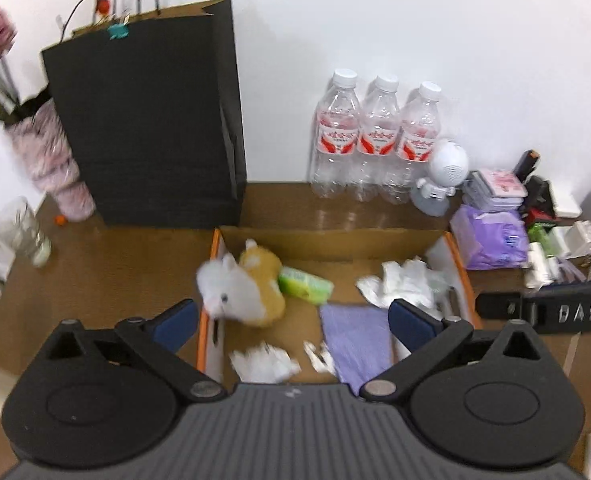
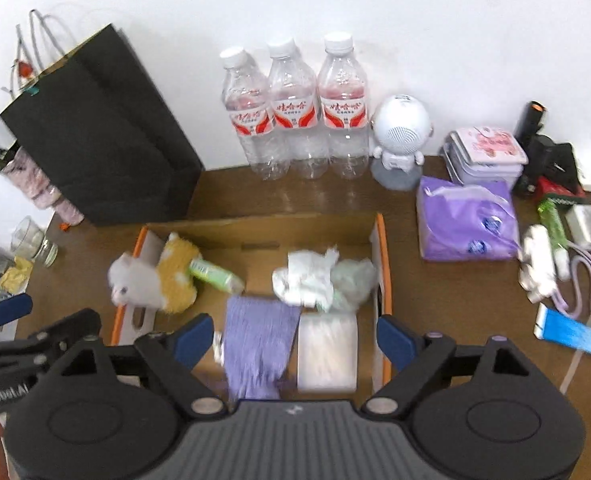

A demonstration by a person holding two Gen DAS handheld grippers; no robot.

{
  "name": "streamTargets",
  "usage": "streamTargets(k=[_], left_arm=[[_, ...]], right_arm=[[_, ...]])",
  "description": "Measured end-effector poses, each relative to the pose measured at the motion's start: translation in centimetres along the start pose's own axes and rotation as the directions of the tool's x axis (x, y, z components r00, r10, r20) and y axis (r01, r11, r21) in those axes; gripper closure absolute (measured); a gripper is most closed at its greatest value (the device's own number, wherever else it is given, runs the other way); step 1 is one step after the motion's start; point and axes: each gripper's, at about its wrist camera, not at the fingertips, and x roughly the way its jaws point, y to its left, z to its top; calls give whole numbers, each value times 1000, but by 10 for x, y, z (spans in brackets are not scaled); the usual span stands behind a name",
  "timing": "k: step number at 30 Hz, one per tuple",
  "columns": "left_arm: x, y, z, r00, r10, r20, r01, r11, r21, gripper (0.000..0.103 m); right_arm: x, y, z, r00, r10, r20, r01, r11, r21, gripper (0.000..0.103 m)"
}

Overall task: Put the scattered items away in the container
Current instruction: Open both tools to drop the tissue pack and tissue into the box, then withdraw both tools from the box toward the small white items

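An open cardboard box (image 1: pixel 327 242) with orange edges sits on the brown table; it also shows in the right wrist view (image 2: pixel 263 226). Inside lie a white and yellow plush toy (image 1: pixel 241 288) (image 2: pixel 155 276), a green packet (image 1: pixel 305 285) (image 2: pixel 215 276), crumpled white tissues (image 1: pixel 401 282) (image 2: pixel 309 276), a purple cloth (image 1: pixel 355 340) (image 2: pixel 257 344) and a white tissue pack (image 2: pixel 327 354). My left gripper (image 1: pixel 293 320) is open and empty above the box's near side. My right gripper (image 2: pixel 295 338) is open and empty over the box.
A black paper bag (image 1: pixel 147 120) stands behind the box on the left. Three water bottles (image 2: pixel 291 108) and a white robot figure (image 2: pixel 399 140) stand at the wall. A purple tissue pack (image 2: pixel 465 220), tins, cables and a blue phone (image 2: pixel 571 334) lie to the right. A glass jar (image 1: pixel 23 230) stands left.
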Motion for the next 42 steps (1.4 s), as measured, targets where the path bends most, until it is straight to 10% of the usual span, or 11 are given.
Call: streamTargets(k=[20, 29, 42], left_arm=[[-43, -20, -74, 989, 92, 117, -96, 995, 25, 0], [-48, -27, -130, 942, 93, 322, -112, 993, 42, 0], [-43, -20, -201, 814, 21, 580, -57, 997, 43, 0]], right_arm=[[-52, -2, -79, 985, 4, 171, 4, 999, -42, 12], [-57, -3, -126, 929, 12, 370, 15, 997, -70, 12], [-27, 6, -191, 862, 33, 506, 56, 986, -158, 12]])
